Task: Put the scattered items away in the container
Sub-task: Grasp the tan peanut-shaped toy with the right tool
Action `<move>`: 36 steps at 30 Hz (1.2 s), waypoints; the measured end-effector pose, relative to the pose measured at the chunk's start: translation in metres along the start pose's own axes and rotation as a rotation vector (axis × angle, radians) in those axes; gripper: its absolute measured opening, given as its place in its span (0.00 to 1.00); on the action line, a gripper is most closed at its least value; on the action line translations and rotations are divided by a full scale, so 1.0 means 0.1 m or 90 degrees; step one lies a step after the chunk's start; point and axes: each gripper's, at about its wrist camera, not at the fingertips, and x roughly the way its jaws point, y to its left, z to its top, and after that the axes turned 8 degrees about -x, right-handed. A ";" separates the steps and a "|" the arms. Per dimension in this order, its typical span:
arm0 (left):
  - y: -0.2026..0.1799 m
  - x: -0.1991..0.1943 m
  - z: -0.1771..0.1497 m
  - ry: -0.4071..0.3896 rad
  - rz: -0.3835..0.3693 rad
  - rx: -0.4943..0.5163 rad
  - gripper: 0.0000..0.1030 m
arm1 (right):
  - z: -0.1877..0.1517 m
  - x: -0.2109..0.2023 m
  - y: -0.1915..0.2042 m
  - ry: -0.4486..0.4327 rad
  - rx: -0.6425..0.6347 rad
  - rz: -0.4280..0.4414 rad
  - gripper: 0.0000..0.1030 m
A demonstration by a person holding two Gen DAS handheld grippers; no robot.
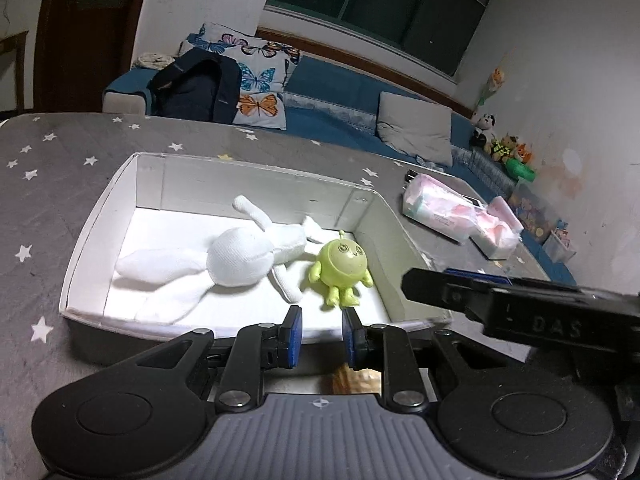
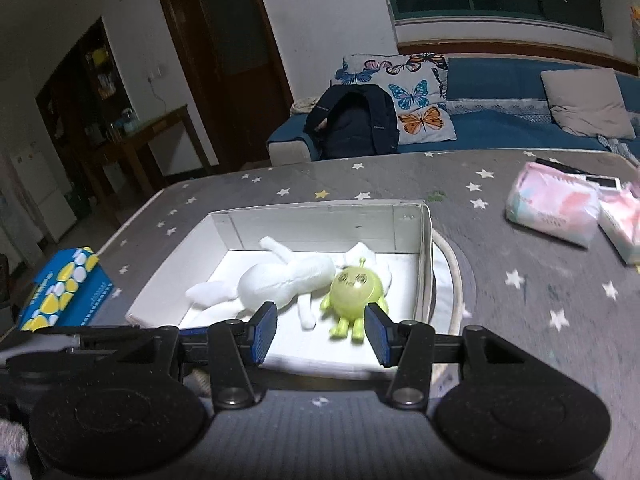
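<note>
Two toys, a white rabbit (image 1: pixel 248 256) and green figure (image 1: pixel 342 270), lay inside the box (image 1: pixel 100 216); both grippers' fingers (image 2: pixel 264 330) stood apart, empty; tissue packs (image 2: pixel 554 210) remained on the bench (image 2: pixel 540 300).

left gripper (image 1: pixel 321 334): jaws parted | right gripper (image 2: pixel 321 334): jaws wide apart

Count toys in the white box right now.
2. A white plush bunny lies across the middle of the white box; a green round figure lies beside it on its right, touching it. Anything under the bunny would be hidden.
</note>
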 end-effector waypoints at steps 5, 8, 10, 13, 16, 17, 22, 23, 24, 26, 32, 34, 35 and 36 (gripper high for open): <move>-0.05 -0.09 -0.06 -0.008 0.003 0.008 0.23 | -0.16 -0.21 -0.01 -0.018 0.016 0.002 0.48; -0.08 -0.13 -0.13 -0.004 -0.003 0.012 0.23 | -0.26 -0.26 0.02 -0.014 0.017 0.004 0.48; -0.10 -0.13 -0.19 0.008 -0.011 0.011 0.23 | -0.34 -0.25 0.03 -0.007 0.022 0.008 0.48; -0.12 -0.07 -0.24 0.032 -0.020 0.006 0.23 | -0.45 -0.16 0.01 0.012 0.041 0.015 0.48; -0.10 0.03 -0.25 0.053 -0.007 -0.006 0.23 | -0.56 -0.05 -0.02 0.033 0.067 0.018 0.47; -0.08 0.07 -0.25 0.063 -0.003 -0.012 0.23 | -0.59 -0.02 -0.05 0.040 0.078 0.021 0.47; -0.01 0.16 -0.24 0.082 -0.014 -0.039 0.23 | -0.69 0.11 -0.12 0.059 0.110 0.022 0.47; -0.01 0.17 -0.23 0.083 -0.013 -0.040 0.23 | -0.71 0.12 -0.13 0.062 0.114 0.023 0.47; 0.00 0.19 -0.22 0.084 -0.011 -0.039 0.23 | -0.72 0.14 -0.14 0.064 0.117 0.024 0.47; -0.01 0.22 -0.21 0.089 -0.010 -0.037 0.23 | -0.75 0.16 -0.14 0.068 0.122 0.030 0.47; -0.02 0.31 -0.19 0.102 -0.013 -0.036 0.24 | -0.74 0.25 -0.11 0.070 0.131 0.049 0.47; -0.02 0.33 -0.17 0.104 -0.015 -0.039 0.24 | -0.74 0.27 -0.08 0.072 0.130 0.053 0.47; -0.01 0.34 -0.17 0.106 -0.018 -0.041 0.24 | -0.74 0.29 -0.07 0.073 0.129 0.055 0.47; -0.01 0.35 -0.16 0.109 -0.020 -0.044 0.24 | -0.73 0.30 -0.06 0.074 0.129 0.057 0.47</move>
